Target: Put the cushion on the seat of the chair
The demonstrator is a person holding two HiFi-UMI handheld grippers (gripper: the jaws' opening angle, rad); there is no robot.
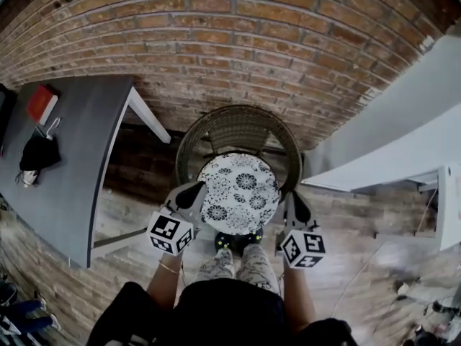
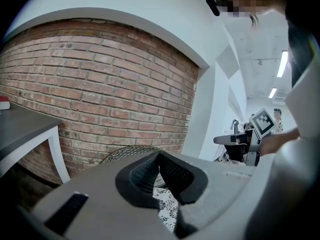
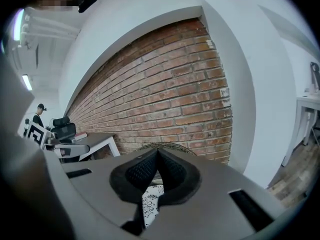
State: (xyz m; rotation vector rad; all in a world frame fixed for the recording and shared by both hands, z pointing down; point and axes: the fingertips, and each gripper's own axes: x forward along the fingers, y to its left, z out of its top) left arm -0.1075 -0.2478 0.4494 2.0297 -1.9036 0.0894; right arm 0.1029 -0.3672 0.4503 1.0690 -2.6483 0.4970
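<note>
Against the red brick wall [image 1: 238,42] stands the round-backed brown wicker chair [image 1: 238,125], and just in front of it the round white cushion with a black floral print [image 1: 239,192] is carried flat between two grippers, covering most of the seat from above while its near edge overhangs the chair's front rim; whether it already rests on the seat or hangs just over it cannot be told from the head view. The left tongs [image 1: 189,193] are closed right down on the cushion's left edge, their dark ribbed pads meeting at the tips with a strip of the printed fabric caught in the gap behind them; the right tongs [image 1: 297,209] are pinched on the opposite edge in the same way, the print showing between the pads. Holding it at two opposite points probably serves to keep the soft disc spread and level, so that it can go down squarely inside the curved back rather than fold or tip; both grippers point a little downward towards the seat for the same reason. Off to the left a grey counter [image 1: 72,157] carries a red book [image 1: 42,103], well apart from the work. The placing looks close but not yet finished, since both grips are on.
</note>
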